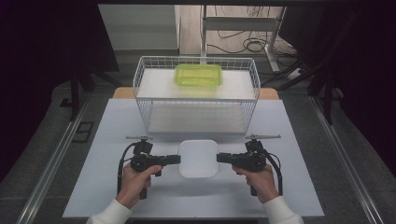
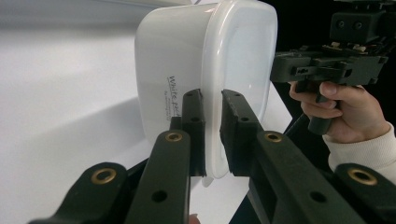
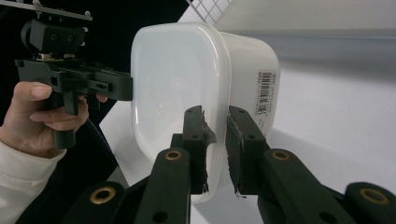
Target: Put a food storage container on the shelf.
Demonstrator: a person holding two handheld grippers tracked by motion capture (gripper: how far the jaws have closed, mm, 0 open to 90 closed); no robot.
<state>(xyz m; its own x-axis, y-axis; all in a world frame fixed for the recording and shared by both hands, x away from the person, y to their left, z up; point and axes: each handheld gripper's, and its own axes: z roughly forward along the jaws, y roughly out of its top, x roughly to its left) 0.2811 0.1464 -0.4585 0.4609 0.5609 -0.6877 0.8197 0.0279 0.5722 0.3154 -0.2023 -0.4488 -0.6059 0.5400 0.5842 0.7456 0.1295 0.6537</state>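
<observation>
A person seated at a pale blue-grey table [image 1: 112, 186] holds a white, rounded-square plastic container with a snap-on lid [image 1: 198, 158] between two handheld black grippers, one on each side. The left gripper [image 1: 176, 159] pinches the container's left rim, its jaws drawn narrow on the lid's edge; the left gripper view shows the black pads [image 2: 193, 126] pressed on either side of the lip. The right gripper [image 1: 220, 157] does the same on the opposite rim, jaws nearly closed around the overhanging edge, as the right gripper view shows at close range.

The container sits near the front middle of the table, just ahead of a white wire basket rack [image 1: 140, 79] with two shelves. Whether its base rests on the table or is lifted slightly off it is hard to tell from the high view.

A translucent lime-green plastic container [image 1: 198, 74] already sits on the rack's upper shelf, toward the back. The lower shelf looks bare.

As a judgement, the work stands at an early-to-middle stage: the two-handed grip on the white container appears secured, while the lift and the carry toward the rack, if that is where it goes, remain to be done, along with setting it down and releasing both grips.
</observation>
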